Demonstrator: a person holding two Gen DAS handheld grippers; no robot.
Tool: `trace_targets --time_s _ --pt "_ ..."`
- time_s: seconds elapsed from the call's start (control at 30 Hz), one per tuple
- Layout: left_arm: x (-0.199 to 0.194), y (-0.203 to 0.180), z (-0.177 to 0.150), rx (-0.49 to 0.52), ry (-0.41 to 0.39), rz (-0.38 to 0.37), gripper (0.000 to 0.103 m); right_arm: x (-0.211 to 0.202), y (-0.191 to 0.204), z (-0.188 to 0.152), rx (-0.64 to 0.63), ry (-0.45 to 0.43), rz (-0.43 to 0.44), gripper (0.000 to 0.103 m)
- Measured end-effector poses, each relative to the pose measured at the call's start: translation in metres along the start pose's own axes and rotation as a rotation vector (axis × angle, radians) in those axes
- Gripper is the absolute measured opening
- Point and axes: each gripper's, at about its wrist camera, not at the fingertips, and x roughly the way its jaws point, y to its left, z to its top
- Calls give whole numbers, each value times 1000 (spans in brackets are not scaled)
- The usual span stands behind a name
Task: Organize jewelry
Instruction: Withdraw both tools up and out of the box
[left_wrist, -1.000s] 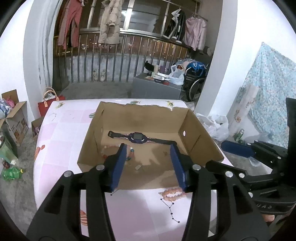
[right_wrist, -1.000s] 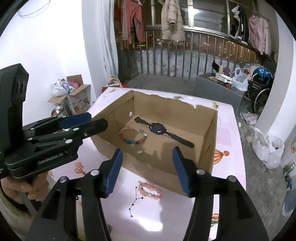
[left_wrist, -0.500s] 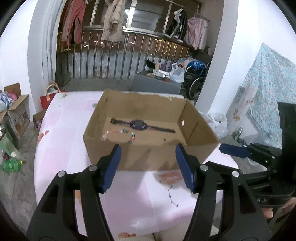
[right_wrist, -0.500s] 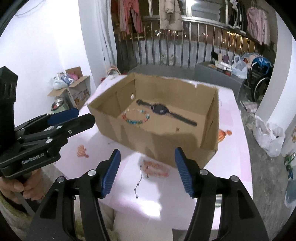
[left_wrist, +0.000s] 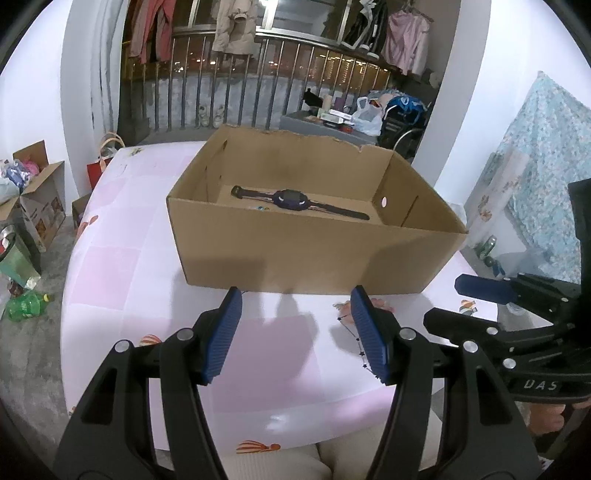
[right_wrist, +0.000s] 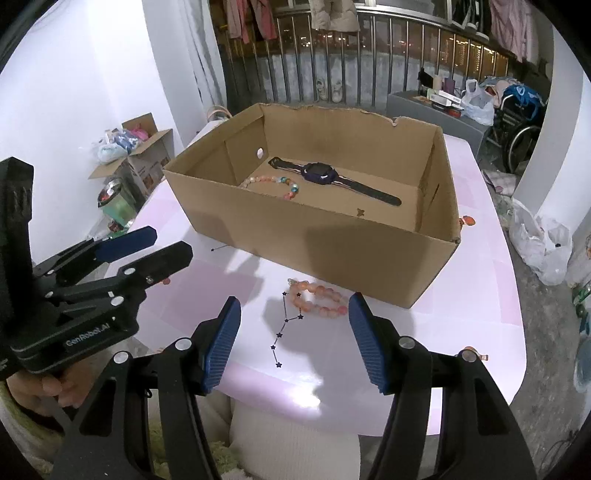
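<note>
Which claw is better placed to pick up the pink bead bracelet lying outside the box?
Probably the right claw: open, with the pink bead bracelet just ahead between its fingers. The left claw faces bare tablecloth.
</note>
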Motion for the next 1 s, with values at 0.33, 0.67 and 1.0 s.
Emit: trace_targets --time_s 0.33,0.67,1.0 --pt "10 -1 -6 0 12 13 58 12 -2 2 47 16 7 60" --pt "18 0 -9 -6 25 25 58 23 -10 5 90 35 7 60" --pt "33 2 -11 -8 45 36 58 32 -17 7 110 51 5 60"
